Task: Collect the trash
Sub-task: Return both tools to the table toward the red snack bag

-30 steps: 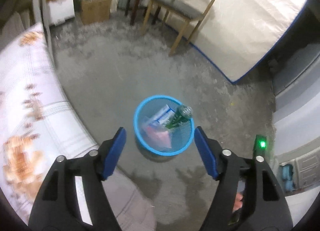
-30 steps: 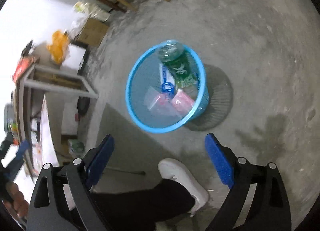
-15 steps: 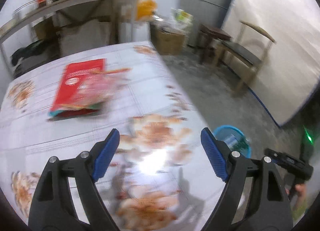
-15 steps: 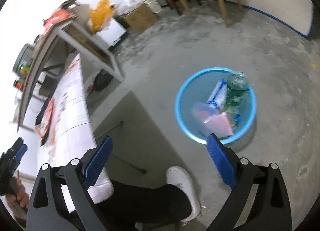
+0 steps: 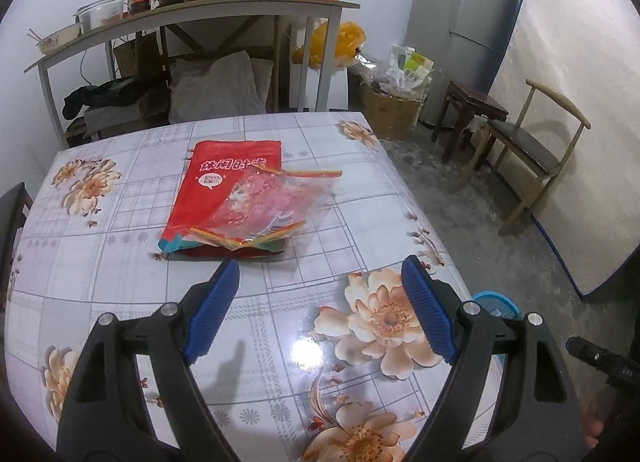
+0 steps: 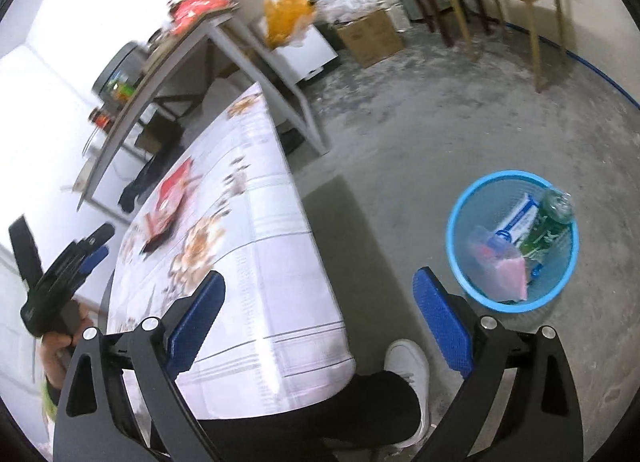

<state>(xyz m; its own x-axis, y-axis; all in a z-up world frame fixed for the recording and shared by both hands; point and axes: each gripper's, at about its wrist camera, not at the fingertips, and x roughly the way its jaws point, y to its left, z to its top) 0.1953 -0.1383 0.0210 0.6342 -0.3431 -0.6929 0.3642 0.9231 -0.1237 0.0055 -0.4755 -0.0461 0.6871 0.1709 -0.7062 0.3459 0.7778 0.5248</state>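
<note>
Trash remaining on the table (image 5: pixel 120 302) consists of a red packet (image 5: pixel 224 186) with a clear plastic bag (image 5: pixel 268 206) lying on top of it. The red packet lies flat, its long axis running from near to far and leaning slightly right at the far end; its printed top edge faces the far side. The clear plastic bag lies across the packet's near right part, its striped zip edge pointing to the far right. Both items lie just beyond the left gripper (image 5: pixel 320 302), ahead of its left finger and slightly left of the gap's centre line, apart from both pads. The left gripper is spread wide with nothing between its fingers (image 5: pixel 212 314); its jaws have just been opening, and it hovers over the flowered tablecloth without touching the trash. The right gripper (image 6: pixel 316 322) is likewise spread wide and empty, held over the table's right edge and the concrete floor (image 6: pixel 440 134). To the right of the right gripper, on the floor, stands the blue bin (image 6: pixel 456 230), upright, containing a green bottle (image 6: pixel 548 218), a white-and-blue wrapper (image 6: pixel 516 218) and a pink packet (image 6: pixel 504 274). In the left wrist view only the bin's rim shows past the table's near right corner. A person's dark trouser leg (image 6: pixel 360 414) and white shoe (image 6: pixel 408 362) show below the right gripper.
</note>
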